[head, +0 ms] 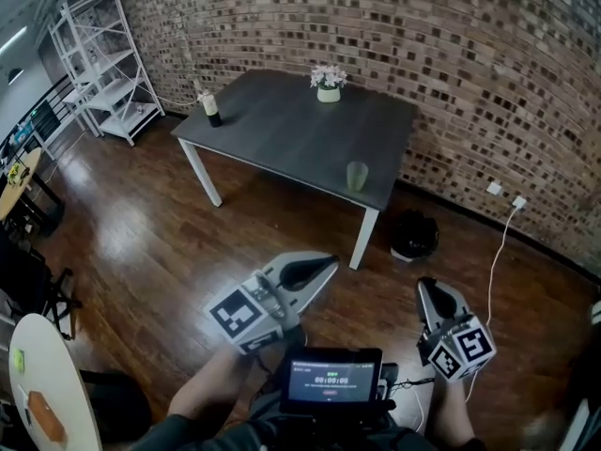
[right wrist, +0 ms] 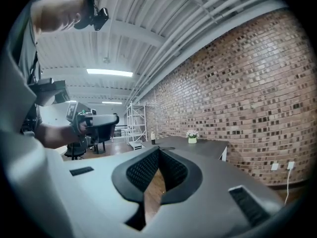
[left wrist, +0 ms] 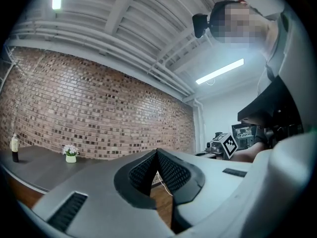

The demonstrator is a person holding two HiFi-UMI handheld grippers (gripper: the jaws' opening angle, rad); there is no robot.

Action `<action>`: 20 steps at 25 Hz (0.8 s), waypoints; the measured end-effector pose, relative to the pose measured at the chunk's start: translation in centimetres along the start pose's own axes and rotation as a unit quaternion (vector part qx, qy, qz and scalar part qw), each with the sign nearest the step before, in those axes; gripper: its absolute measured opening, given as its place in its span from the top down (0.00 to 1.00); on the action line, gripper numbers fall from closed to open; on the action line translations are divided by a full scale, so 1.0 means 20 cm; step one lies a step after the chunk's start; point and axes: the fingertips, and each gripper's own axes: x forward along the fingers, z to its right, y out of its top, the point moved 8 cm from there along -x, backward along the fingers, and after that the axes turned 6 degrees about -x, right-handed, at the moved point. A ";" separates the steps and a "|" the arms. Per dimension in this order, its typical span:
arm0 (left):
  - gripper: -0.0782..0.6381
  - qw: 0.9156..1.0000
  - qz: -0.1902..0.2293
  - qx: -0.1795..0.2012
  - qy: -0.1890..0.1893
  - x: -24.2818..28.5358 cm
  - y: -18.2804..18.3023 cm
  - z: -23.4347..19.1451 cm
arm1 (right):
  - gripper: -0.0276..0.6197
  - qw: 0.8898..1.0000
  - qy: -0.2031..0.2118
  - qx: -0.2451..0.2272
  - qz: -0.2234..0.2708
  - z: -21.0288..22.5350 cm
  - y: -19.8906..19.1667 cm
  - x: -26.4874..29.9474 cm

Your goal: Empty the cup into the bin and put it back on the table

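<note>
L tongs (head: 324, 267), R tongs (head: 428, 287) shut, screen (head: 331, 380) txt unreadable, cup (head: 357, 176) on table (head: 272, 125)

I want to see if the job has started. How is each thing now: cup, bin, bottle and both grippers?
cup: upright on the table, untouched.
bin: standing on the floor by the table leg.
bottle: upright on the table.
left gripper: shut, empty.
right gripper: shut, empty.
</note>
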 end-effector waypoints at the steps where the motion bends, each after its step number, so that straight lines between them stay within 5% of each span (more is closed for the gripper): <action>1: 0.90 1.000 -0.001 0.000 -0.003 0.01 0.00 -0.07 | 0.95 1.000 0.002 -0.001 0.002 0.01 0.00 0.06; 20: 0.90 0.999 -0.012 -0.015 -0.046 0.05 0.04 -1.06 | 0.95 0.999 -0.036 -0.018 -0.002 0.08 0.14 0.99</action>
